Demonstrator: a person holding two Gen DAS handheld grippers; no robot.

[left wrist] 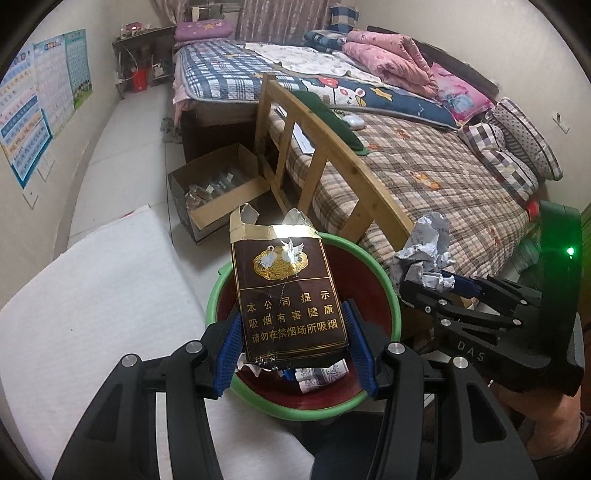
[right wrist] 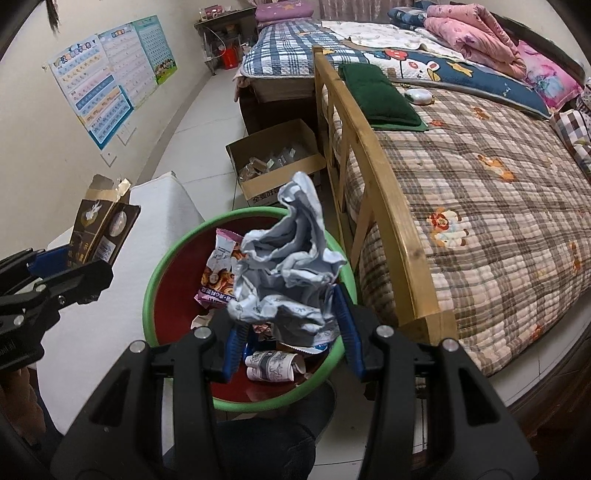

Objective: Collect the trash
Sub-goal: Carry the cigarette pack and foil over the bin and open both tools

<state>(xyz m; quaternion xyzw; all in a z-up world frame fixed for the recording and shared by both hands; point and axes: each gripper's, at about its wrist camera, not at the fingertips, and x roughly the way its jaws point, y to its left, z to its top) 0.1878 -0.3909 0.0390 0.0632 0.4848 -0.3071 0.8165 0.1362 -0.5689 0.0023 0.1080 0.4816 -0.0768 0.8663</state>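
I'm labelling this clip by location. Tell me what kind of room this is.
Most likely a home bedroom. Two beds stand side by side: a near bed under a brown plaid quilt and a far bed under blue plaid, with a folded pink comforter. Children's learning posters hang on the wall.

The brown cigarette pack [left wrist: 291,295] carries three lines of gold Chinese print on its face: "本公司提示", "吸烟有害健康", "请勿在禁烟场所吸烟". Above the print sits a gold emblem with two white swans. The black body of the right tongs [left wrist: 432,277] bears the letters "DAS". The cardboard box [right wrist: 277,162] on the floor shows dark Chinese characters on its front, only partly legible. The wall posters [right wrist: 107,85] carry print too small to read
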